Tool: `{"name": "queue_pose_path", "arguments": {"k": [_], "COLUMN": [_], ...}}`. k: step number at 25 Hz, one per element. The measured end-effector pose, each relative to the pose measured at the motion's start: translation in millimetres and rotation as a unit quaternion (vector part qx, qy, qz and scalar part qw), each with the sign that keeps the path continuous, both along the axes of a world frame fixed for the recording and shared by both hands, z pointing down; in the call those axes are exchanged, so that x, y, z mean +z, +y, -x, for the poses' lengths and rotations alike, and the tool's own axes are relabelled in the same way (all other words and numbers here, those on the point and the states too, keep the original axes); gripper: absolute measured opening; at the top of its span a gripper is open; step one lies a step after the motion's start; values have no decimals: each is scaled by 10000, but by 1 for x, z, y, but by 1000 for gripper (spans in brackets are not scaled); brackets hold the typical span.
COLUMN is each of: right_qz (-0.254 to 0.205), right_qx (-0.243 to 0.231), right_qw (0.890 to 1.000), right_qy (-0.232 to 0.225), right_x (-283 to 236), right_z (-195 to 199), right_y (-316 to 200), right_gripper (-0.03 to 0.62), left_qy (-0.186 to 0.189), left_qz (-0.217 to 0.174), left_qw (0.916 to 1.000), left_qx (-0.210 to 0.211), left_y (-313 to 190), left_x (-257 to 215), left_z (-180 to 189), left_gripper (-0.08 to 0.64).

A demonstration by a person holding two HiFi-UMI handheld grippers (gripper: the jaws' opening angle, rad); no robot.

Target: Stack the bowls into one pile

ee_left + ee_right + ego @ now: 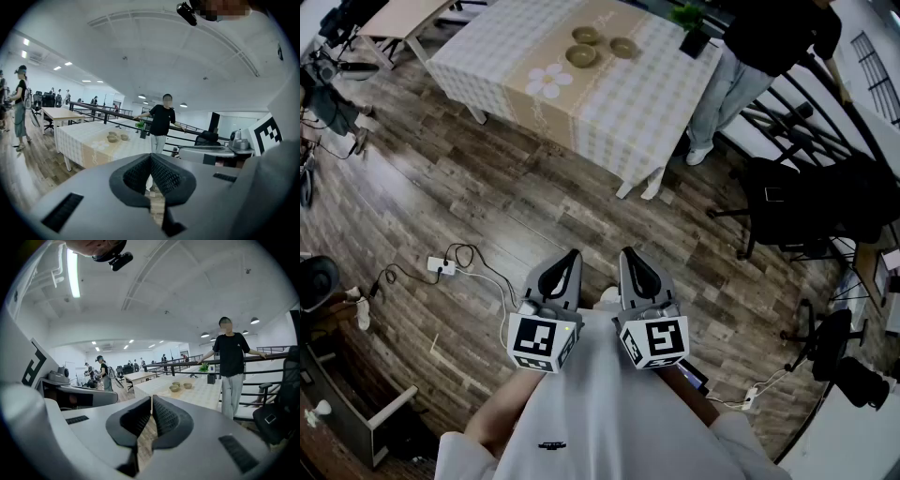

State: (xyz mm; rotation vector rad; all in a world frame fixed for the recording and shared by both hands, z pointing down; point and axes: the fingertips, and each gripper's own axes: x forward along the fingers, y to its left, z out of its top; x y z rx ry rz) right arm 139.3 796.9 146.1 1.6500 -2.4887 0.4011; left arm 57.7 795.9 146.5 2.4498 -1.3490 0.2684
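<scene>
Three tan bowls stand apart on a checked tablecloth table (609,108) far ahead: one at the back (586,36), a larger one in front (581,55), one to the right (624,47). They show small in the left gripper view (112,138) and in the right gripper view (174,388). My left gripper (573,255) and right gripper (627,253) hang side by side close to my body, over the wooden floor, well short of the table. Both are shut and hold nothing, the pads meeting (151,157) (151,399).
A person in black (750,56) stands at the table's right corner beside a potted plant (694,33) and a railing. Office chairs (787,206) stand at the right. A power strip with cables (441,267) lies on the floor to the left.
</scene>
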Motion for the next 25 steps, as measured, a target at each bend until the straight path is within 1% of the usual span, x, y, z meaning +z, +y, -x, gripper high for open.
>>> {"name": "queue_pose_path", "arguments": {"k": [3,7,10,12,16,19,25], "right_qz": [109,154,267,384,451,422,337], "right_qx": [-17,-54,-52,-7,104,80,277], "right_qw": [9999,9998,9996,9992,9988,9990,9989], "right_qy": [14,-105,-42,-54,-132,-77,-188], "right_x": [3,5,10,15,22,20,10], "right_z": [0,13,13,16,28,43,82], "right_y": [-2,-4,-7,-6,-15,-21,-50], "right_gripper": [38,38,38,38,38,38,38], "left_qy": [-13,-123,-76,-45,11,90,194], "left_qz": [11,78,185,265,355,389,241], "left_qw": [10000,9999,9997,9996,9994,9992,9995], "left_qx": [53,87,120,119,57,57,20], "left_y": [-3,-6,-8,-5,-13,-19,-47], "left_x": [-2,-2,4,9,12,14,7], "left_z": [-4,4,2,7,26,41,95], "left_gripper": [18,18,18,18,18,18,18]}}
